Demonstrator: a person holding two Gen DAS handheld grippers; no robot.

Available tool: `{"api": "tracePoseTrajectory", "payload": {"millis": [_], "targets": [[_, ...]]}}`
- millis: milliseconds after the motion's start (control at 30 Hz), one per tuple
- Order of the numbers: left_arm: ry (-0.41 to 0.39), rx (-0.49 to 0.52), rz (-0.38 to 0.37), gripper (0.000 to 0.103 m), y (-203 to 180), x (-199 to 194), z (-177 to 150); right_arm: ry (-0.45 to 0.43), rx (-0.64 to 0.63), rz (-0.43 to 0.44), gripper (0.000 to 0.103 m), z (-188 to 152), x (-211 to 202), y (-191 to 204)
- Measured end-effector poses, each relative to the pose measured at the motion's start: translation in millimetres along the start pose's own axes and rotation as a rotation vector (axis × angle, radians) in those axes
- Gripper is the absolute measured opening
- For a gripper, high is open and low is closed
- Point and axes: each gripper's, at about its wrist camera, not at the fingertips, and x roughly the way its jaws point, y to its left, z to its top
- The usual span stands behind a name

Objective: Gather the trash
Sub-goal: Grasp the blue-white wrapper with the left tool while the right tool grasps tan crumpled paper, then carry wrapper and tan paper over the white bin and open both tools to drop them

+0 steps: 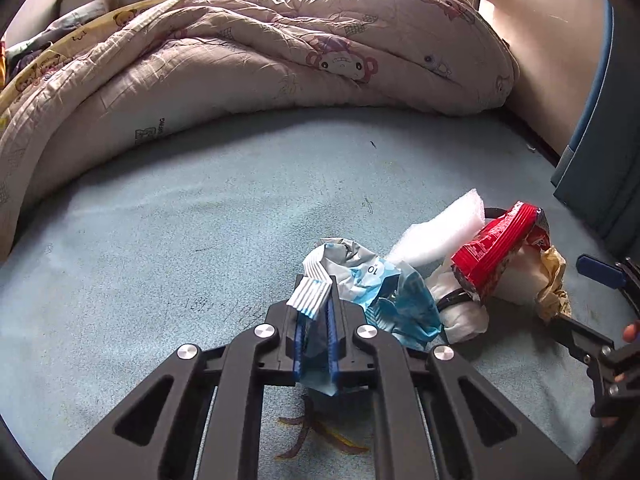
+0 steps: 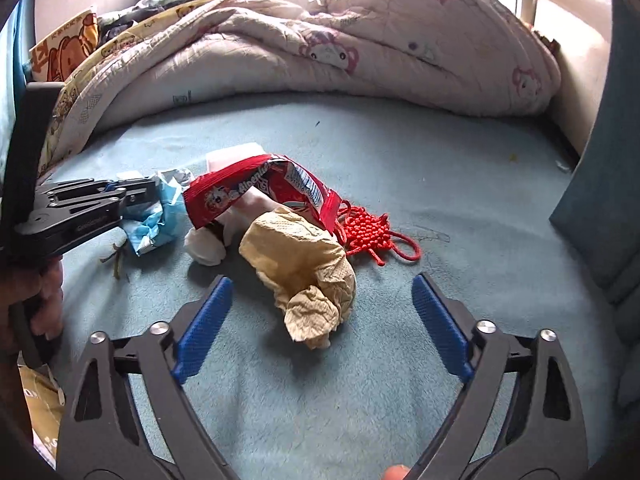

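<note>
Left gripper (image 1: 316, 332): I had it clamped on the blue-and-white wrapper (image 1: 372, 292), lower centre of the left view.
Red snack bag (image 2: 256, 192): lay mid-frame on the bed (image 2: 460, 184), touching the tan crumpled paper (image 2: 304, 268).
Right gripper (image 2: 320, 320): I held it spread wide around the paper, gripping nothing.

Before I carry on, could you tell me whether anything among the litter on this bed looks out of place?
Yes: a red knotted cord ornament lies beside the red snack wrapper and crumpled tan paper. It looks intact and decorative, not litter like the rest.
</note>
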Motion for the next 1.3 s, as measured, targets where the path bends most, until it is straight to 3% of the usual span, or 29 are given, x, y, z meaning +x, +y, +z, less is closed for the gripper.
{"api": "tracePoseTrajectory", "payload": {"millis": [67,133,267,400,567,933,1300], "targets": [[-0.001,-0.018,-0.007,0.008,3.3,-0.1,0.3,0.053,-0.009,0.027,0.048,0.4,15.4,-1.9],[-0.002,-0.032,-0.016,0.008,6.5,-0.3,0.6,0.073,0.006,0.077,0.029,-0.5,18.9,-5.3],[-0.008,-0.047,-0.010,0.008,9.6,-1.6,0.5,0.039,0.028,0.102,0.023,-9.8,9.0,-8.1],[-0.042,-0.028,0.003,0.008,3.0,-12.9,-4.8,-0.018,0.015,0.114,0.023,-23.0,-14.8,2.4],[-0.024,-0.081,-0.099,0.008,4.2,-37.6,-35.2,-0.084,-0.020,0.130,0.023,-41.1,-55.8,23.2],[-0.063,0.000,-0.110,0.008,-7.9,-139.6,-119.5,-0.176,-0.073,0.203,0.023,-126.5,-144.5,63.0],[-0.089,0.038,-0.130,0.008,-14.8,-210.8,-212.5,-0.135,-0.122,0.280,0.023,-235.1,-164.5,98.2]]}}
